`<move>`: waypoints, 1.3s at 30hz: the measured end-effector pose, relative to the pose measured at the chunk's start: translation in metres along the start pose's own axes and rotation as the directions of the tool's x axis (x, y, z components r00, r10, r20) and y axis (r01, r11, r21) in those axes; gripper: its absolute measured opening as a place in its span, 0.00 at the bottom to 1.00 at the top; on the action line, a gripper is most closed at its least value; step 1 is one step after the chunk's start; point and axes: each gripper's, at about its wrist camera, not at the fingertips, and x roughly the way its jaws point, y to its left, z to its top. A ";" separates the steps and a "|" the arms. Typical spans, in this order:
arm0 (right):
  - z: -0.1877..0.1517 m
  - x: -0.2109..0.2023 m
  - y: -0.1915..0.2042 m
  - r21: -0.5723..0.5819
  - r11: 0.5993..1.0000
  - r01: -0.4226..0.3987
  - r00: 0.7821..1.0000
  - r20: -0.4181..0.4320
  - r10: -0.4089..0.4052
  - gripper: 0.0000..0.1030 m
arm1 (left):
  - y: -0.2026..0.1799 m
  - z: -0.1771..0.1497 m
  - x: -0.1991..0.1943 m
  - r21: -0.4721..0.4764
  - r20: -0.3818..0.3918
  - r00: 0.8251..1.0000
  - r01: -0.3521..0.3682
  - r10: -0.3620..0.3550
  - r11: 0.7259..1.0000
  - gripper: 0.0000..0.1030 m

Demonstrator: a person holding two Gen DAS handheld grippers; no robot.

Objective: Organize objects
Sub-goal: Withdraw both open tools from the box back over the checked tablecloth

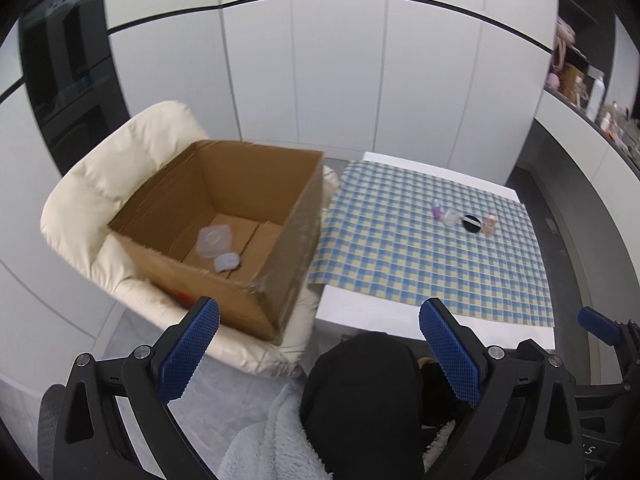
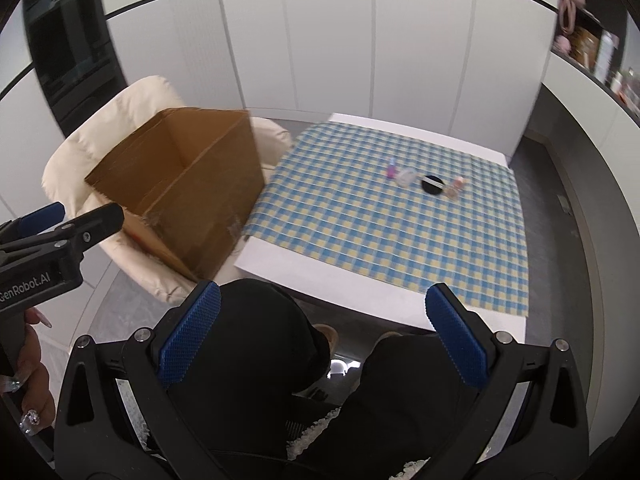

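Holding both tongs wide and empty: left gripper, right gripper | four small cosmetics (pink bottle, black round puff) mid-frame on blue-yellow checked cloth | brown cardboard box left, on cream padded chair | risk: tipping upright bottles, nudging box.

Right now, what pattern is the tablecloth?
Blue, yellow and white checks on the tablecloth; clearest in the right wrist view.

The person is wearing black trousers, a fluffy pale-grey fleece top with a white lacy hem, and long decorated nails with gems. Each black plastic claw, left and right, is showing blue textured rubber pads, silver screws, and a body that is bearing white "GenRobot.AI" lettering.
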 end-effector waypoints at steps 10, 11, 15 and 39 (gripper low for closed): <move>-0.011 -0.006 -0.051 0.117 0.991 0.071 0.997 -0.011 -0.070 1.00 | -0.054 0.009 0.009 0.101 -0.006 0.998 0.058 -0.057 0.993 0.97; -0.012 -0.006 -0.053 0.126 0.989 0.075 0.997 -0.013 -0.074 1.00 | -0.057 0.008 0.008 0.108 -0.005 0.998 0.059 -0.059 0.992 0.97; -0.016 -0.007 -0.068 0.167 0.982 0.091 0.996 -0.019 -0.089 1.00 | -0.075 0.008 0.009 0.142 -0.011 0.997 0.075 -0.074 0.987 0.97; -0.017 0.003 -0.134 0.278 0.946 0.165 0.986 -0.020 -0.166 1.00 | -0.132 0.025 0.042 0.192 -0.068 0.990 0.137 -0.126 0.972 0.97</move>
